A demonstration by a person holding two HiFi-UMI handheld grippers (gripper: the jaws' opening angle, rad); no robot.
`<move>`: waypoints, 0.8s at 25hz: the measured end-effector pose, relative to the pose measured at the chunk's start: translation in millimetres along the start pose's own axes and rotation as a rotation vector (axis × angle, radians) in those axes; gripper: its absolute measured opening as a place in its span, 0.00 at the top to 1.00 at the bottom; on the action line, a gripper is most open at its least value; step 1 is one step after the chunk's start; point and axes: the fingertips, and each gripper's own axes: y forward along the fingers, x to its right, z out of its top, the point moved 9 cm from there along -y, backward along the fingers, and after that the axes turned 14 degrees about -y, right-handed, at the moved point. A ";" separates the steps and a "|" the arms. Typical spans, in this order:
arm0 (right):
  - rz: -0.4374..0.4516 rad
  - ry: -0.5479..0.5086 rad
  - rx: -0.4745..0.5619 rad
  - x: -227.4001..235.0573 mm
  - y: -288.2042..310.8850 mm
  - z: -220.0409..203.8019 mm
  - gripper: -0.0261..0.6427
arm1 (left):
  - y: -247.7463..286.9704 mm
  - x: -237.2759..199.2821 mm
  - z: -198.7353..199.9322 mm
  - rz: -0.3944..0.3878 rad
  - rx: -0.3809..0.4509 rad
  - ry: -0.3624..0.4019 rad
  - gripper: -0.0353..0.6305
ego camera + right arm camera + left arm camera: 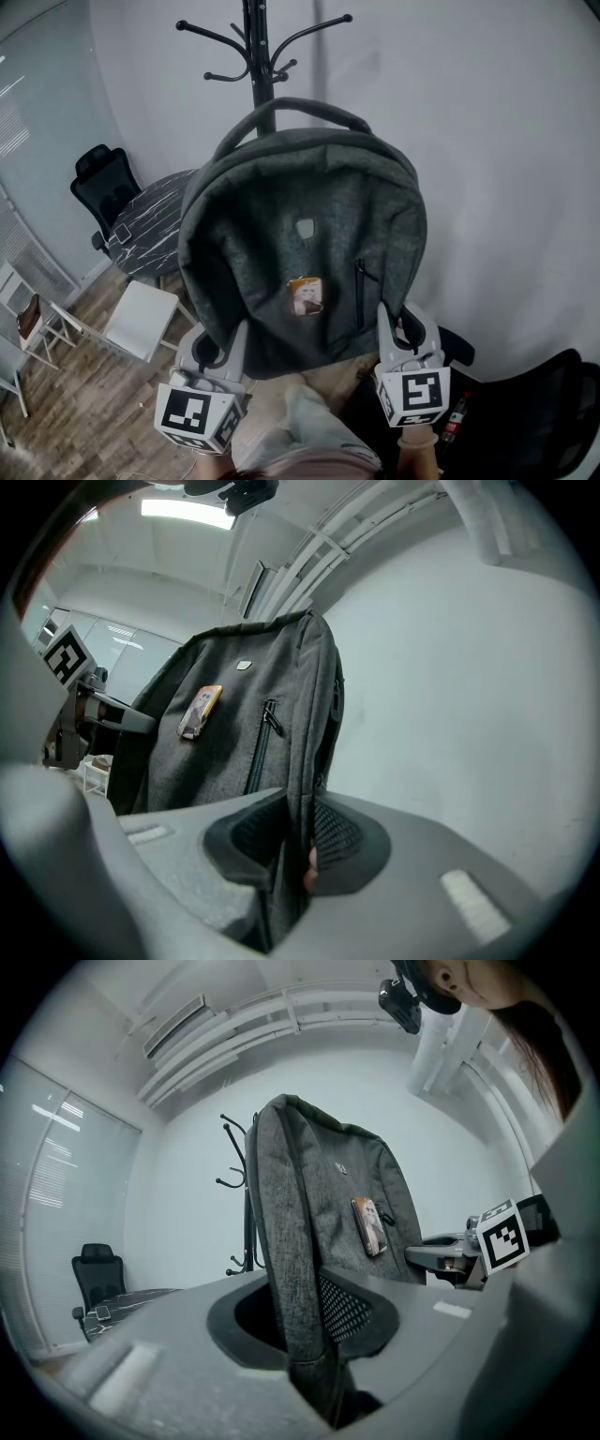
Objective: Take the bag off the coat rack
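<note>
Bag (300, 244), upright in front of the coat rack (255, 37), is clamped at both lower edges by the fingers of the left gripper (221, 345) and right gripper (409, 323), presumably so it can be lifted off evenly.

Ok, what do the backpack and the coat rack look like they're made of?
The backpack looks like woven grey fabric, matte and heathered; both gripper views show a mottled weave. Probably a synthetic textile, though that can't be confirmed. The coat rack has a thin black pole and curved hooks, smooth with a slight sheen, so it is likely painted metal.
</note>
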 end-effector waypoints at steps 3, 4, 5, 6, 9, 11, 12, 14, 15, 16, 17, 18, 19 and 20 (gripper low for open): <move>0.000 0.001 -0.003 -1.7 -0.6 -0.5 0.87 | -0.9 -0.6 -0.3 0.003 -0.005 0.002 0.82; 0.000 0.001 -0.003 -1.6 0.1 -1.1 0.87 | -0.3 -0.5 -0.3 0.009 -0.009 0.000 0.82; 0.001 0.001 -0.003 -1.3 0.8 -1.6 0.87 | 0.5 -0.4 -0.5 0.013 -0.011 -0.002 0.82; 0.002 0.000 -0.003 -1.2 1.0 -1.7 0.87 | 0.8 -0.3 -0.9 0.014 -0.010 -0.004 0.82; 0.001 -0.006 -0.002 -5.6 -3.2 1.6 0.87 | -4.9 -3.0 -3.2 0.007 -0.005 -0.009 0.82; -0.001 -0.011 -0.007 -11.3 -7.0 4.6 0.87 | -10.8 -7.0 -5.5 0.001 -0.001 -0.013 0.82; -0.002 -0.013 -0.009 -13.0 -7.6 5.5 0.87 | -12.0 -8.7 -6.3 -0.002 0.003 -0.015 0.82; -0.002 -0.017 -0.009 -12.3 -5.2 5.8 0.87 | -9.8 -9.8 -6.2 -0.003 0.007 -0.020 0.82; -0.003 -0.018 -0.008 -11.9 -3.5 6.1 0.87 | -8.6 -10.2 -5.3 0.000 0.005 -0.023 0.82; -0.002 -0.020 -0.007 -13.0 -2.1 6.8 0.87 | -8.9 -11.5 -4.1 0.006 0.002 -0.027 0.82; -0.001 -0.021 -0.005 -15.3 -1.3 7.9 0.87 | -10.2 -13.6 -3.1 0.012 0.000 -0.030 0.82; -0.001 -0.022 -0.005 -17.6 -0.7 9.1 0.87 | -11.3 -15.6 -1.9 0.016 0.001 -0.033 0.82; 0.000 -0.022 -0.006 -19.0 0.3 10.3 0.87 | -11.5 -17.1 -0.4 0.018 0.004 -0.035 0.82; 0.000 -0.022 -0.009 -19.9 2.1 11.6 0.87 | -10.7 -18.8 1.4 0.019 0.005 -0.037 0.82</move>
